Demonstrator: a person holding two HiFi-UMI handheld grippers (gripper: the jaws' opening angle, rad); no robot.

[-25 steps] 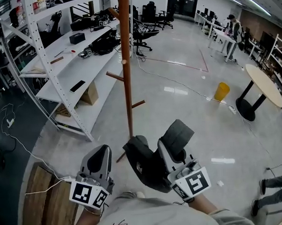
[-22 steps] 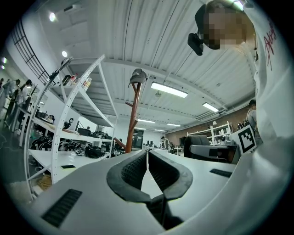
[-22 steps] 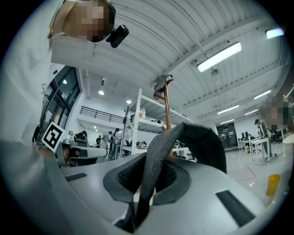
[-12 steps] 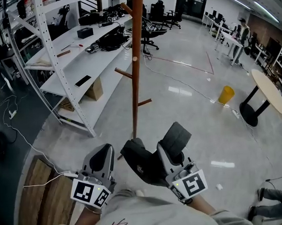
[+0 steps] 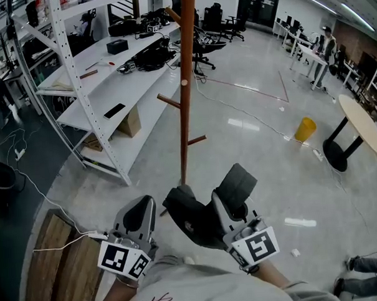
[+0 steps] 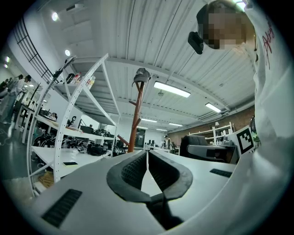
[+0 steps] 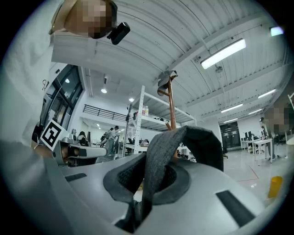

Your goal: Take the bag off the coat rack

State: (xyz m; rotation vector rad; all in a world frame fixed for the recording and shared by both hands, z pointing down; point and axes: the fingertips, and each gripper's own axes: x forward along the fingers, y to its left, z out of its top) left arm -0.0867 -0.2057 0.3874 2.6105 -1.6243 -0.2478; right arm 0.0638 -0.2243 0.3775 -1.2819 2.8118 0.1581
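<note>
The brown wooden coat rack (image 5: 185, 103) stands on the pale floor just ahead of me, and its pegs in sight carry no bag. A grey cap (image 6: 141, 75) sits on its top, which also shows in the right gripper view as the cap (image 7: 165, 81). The dark grey bag (image 5: 190, 218) hangs low in front of my body, clear of the rack. My right gripper (image 5: 220, 200) is shut on its strap (image 7: 202, 142), which loops over the jaws of the right gripper (image 7: 154, 160). To the bag's left, my left gripper (image 5: 140, 208) is shut and holds nothing, as the left gripper (image 6: 147, 153) shows.
White metal shelving (image 5: 98, 88) with tools and cables runs along the left. A wooden board (image 5: 53, 259) and a white cable lie at lower left. A yellow bin (image 5: 305, 129), a round table (image 5: 361, 123) and a person's legs (image 5: 368, 267) are on the right.
The view has shifted a little, so the rack pole stands further right in the picture. Both grippers and the hanging bag keep the same pose.
</note>
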